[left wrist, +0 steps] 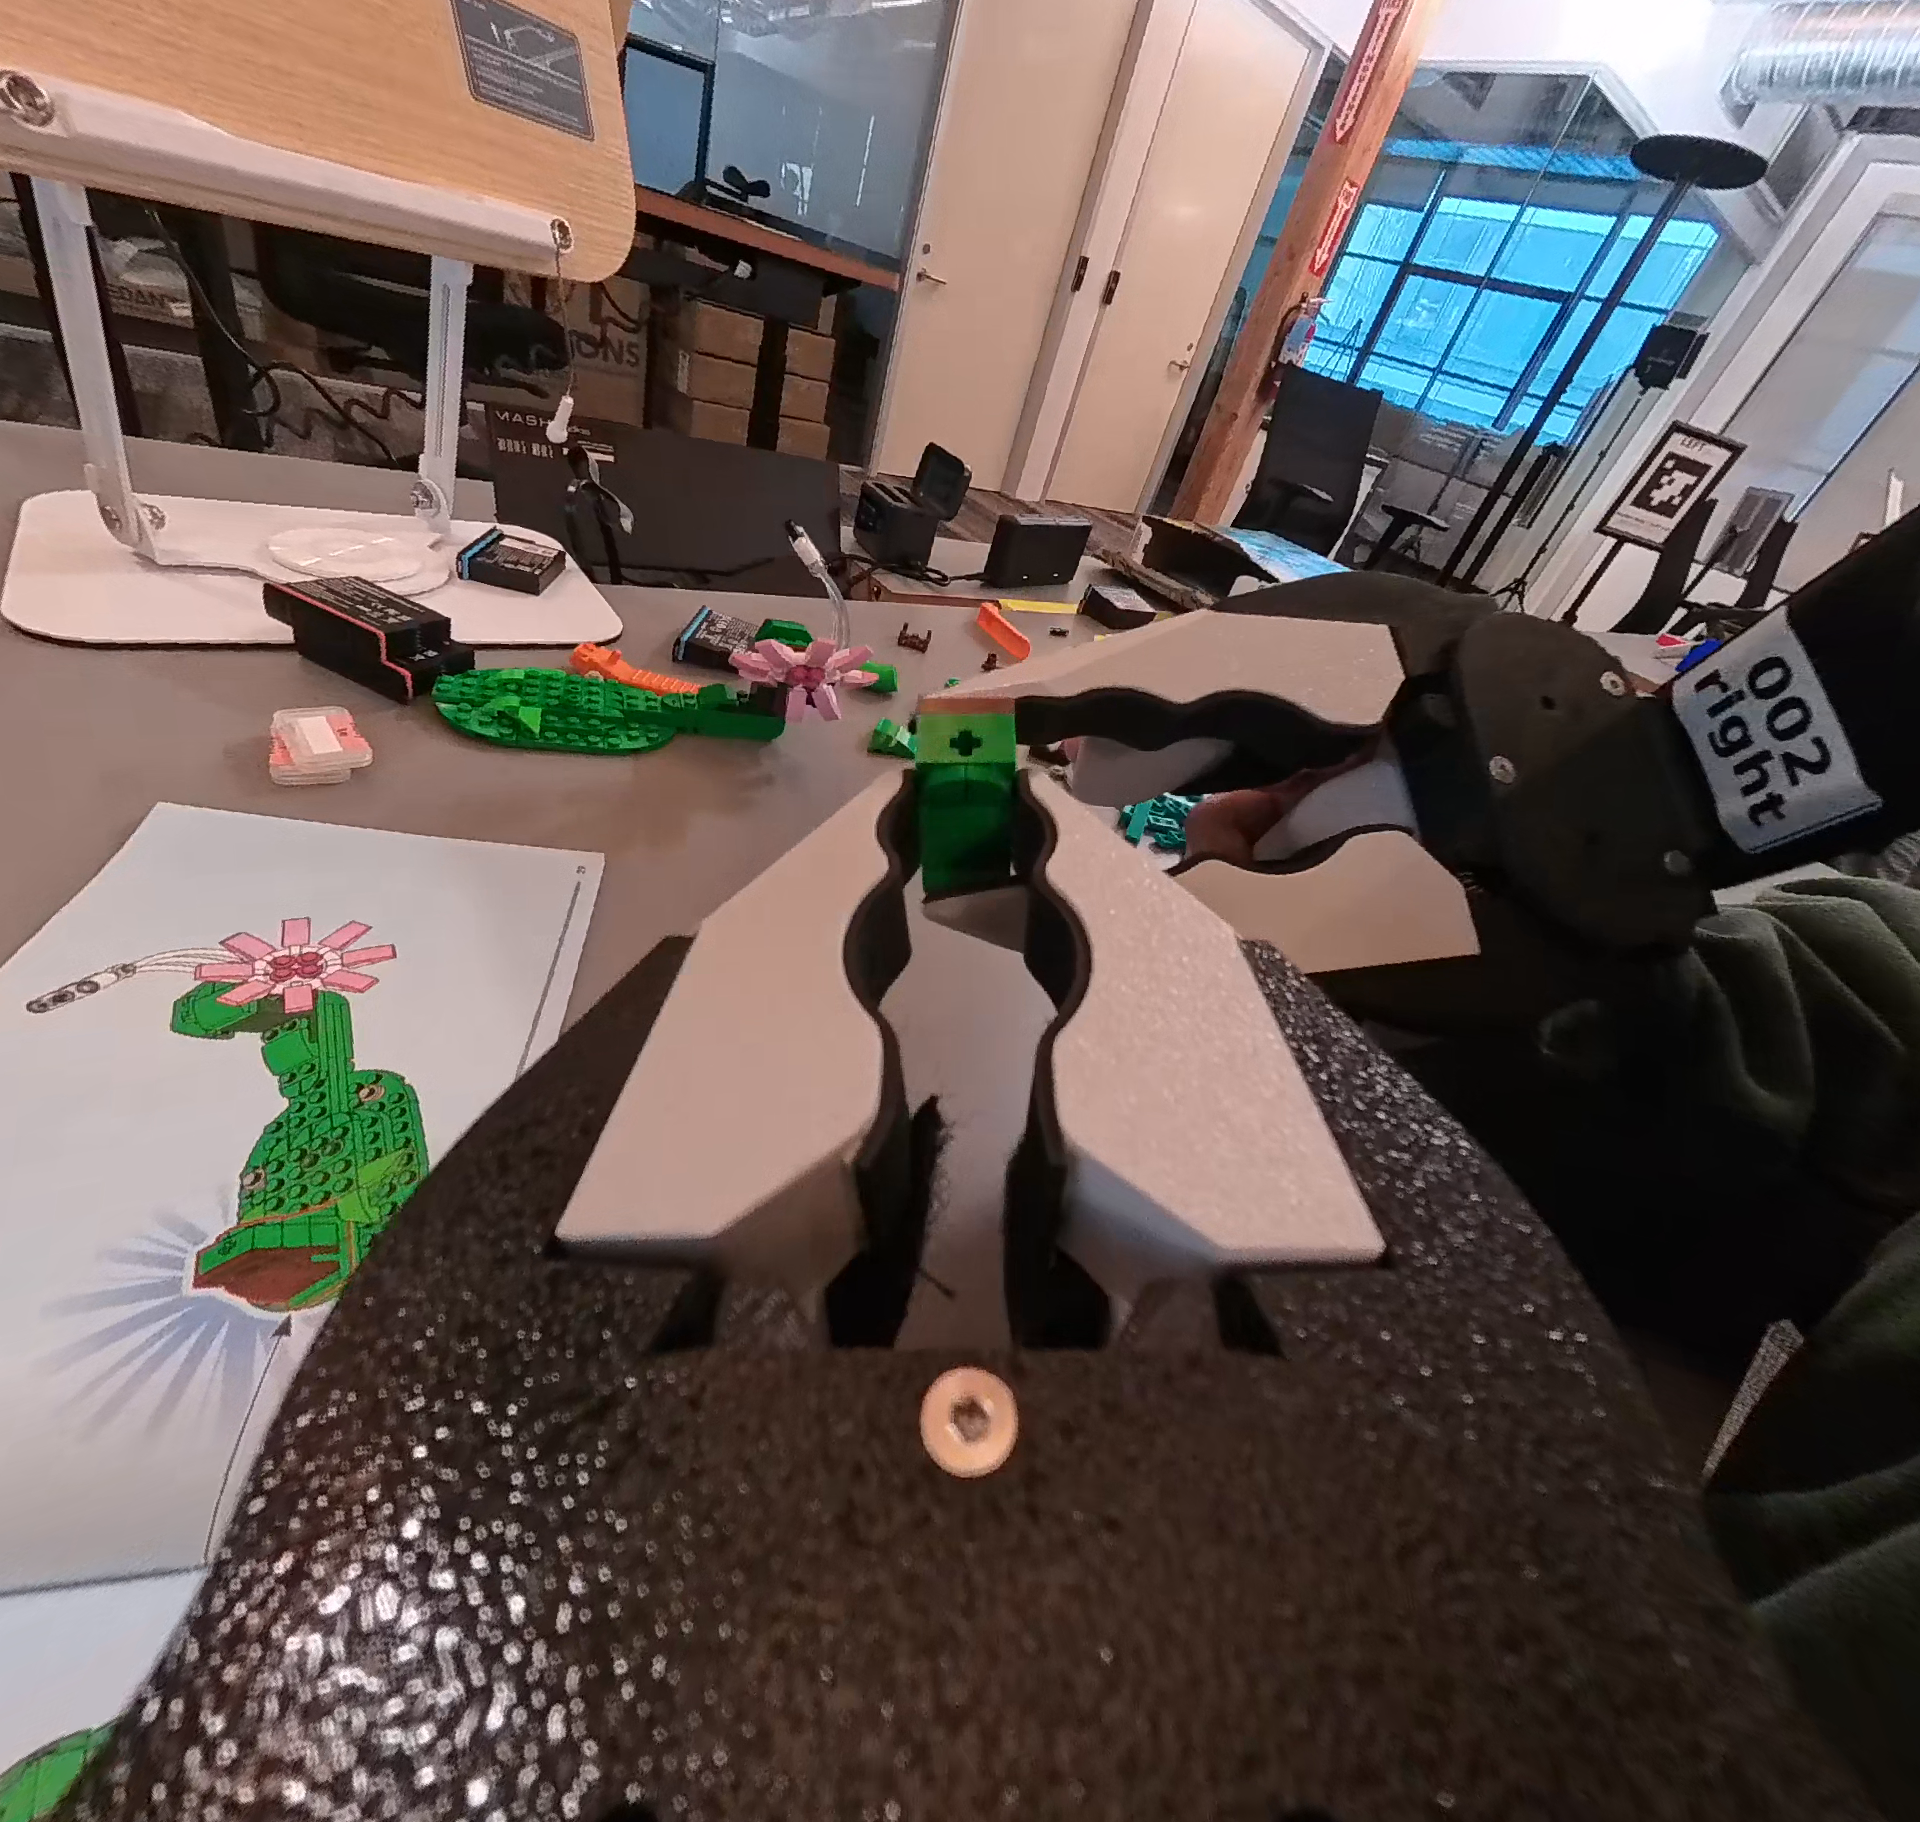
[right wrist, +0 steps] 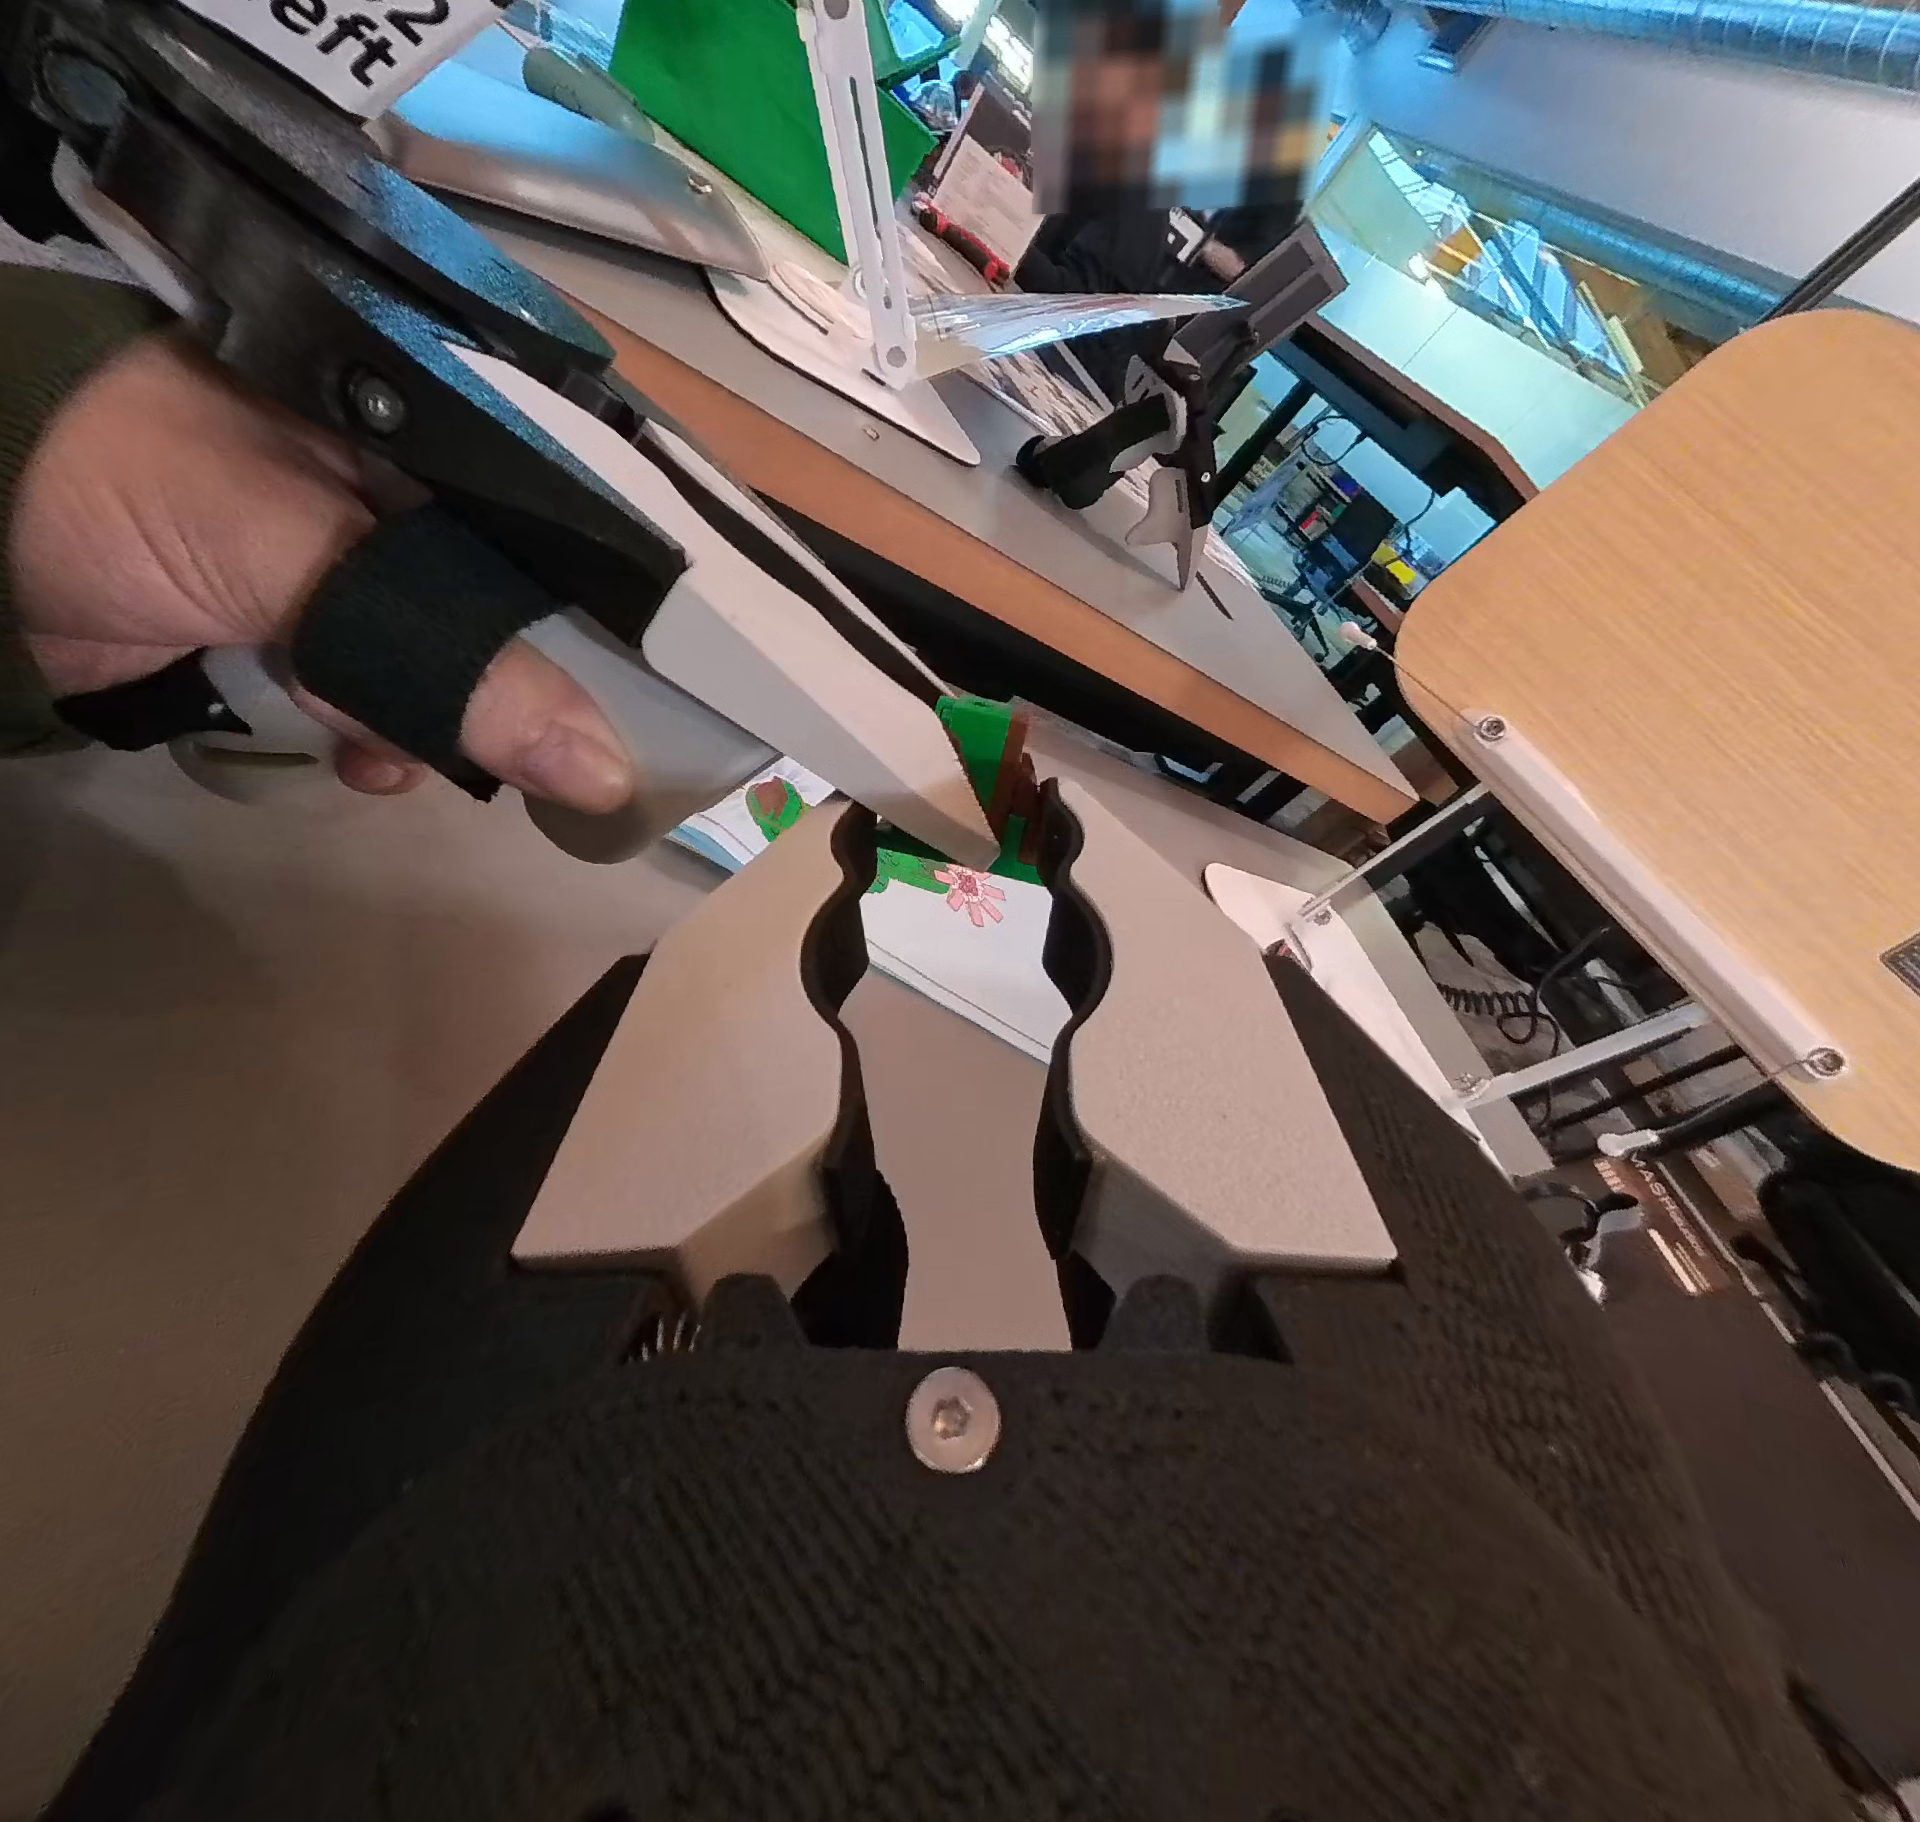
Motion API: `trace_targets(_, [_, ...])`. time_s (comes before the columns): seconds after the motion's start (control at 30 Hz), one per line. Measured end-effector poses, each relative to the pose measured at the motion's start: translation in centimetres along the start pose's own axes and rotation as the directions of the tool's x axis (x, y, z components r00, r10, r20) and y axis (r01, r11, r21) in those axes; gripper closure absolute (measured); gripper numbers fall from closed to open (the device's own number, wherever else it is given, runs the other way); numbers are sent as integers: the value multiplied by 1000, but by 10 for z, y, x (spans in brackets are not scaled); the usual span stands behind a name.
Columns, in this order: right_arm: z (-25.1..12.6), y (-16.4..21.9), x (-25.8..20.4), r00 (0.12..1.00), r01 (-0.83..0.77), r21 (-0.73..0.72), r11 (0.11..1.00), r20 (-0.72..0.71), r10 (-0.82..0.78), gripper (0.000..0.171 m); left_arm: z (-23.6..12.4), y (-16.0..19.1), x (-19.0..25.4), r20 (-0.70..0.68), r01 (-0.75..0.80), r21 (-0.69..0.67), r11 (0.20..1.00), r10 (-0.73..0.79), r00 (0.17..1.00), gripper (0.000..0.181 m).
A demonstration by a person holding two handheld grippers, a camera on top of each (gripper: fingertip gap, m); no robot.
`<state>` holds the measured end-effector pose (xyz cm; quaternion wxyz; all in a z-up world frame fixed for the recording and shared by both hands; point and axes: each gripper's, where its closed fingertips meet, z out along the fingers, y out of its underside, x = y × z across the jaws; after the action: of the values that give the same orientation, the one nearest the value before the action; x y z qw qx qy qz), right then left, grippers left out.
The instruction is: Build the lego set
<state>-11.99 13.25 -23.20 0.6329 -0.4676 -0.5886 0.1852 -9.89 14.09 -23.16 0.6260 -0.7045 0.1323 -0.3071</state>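
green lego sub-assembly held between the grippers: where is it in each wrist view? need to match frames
Left wrist view: green lego sub-assembly sits centre, slightly above middle, clamped at the left gripper tips.
Right wrist view: same piece at centre, slightly above middle, partly hidden behind the left gripper's finger, brown edge showing.
Shared landmark: the printed instruction sheet with the pink flower.

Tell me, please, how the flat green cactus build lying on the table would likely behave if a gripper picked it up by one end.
The green cactus build is long, flat and made of many joined bricks, so it would probably stay stiff yet might snap apart at a joint. The pink flower at its end looks loosely perched and may drop off. It seems light.
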Motion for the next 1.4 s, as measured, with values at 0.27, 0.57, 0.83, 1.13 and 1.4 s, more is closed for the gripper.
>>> trace_targets(0.27, [0,2,-3,1000,4,6,1000,31,-5,141,0,3,0,3,3,-15,1000,-3,1000,167])
trace_targets(0.57, [1,2,-5,999,8,19,1000,35,-9,140,-2,5,0,-5,6,-25,1000,-6,1000,167])
trace_targets(0.83, [0,7,-8,997,61,-14,998,54,-60,142,-1,11,0,-9,3,-59,998,-4,1000,167])
trace_targets(1.13, [-3,5,-8,995,67,8,998,70,-67,141,-1,12,3,-26,-23,-75,997,21,999,167])
trace_targets(1.4, [-7,7,-4,993,64,-16,998,104,-62,141,-4,10,7,-91,73,-75,995,-79,993,157])
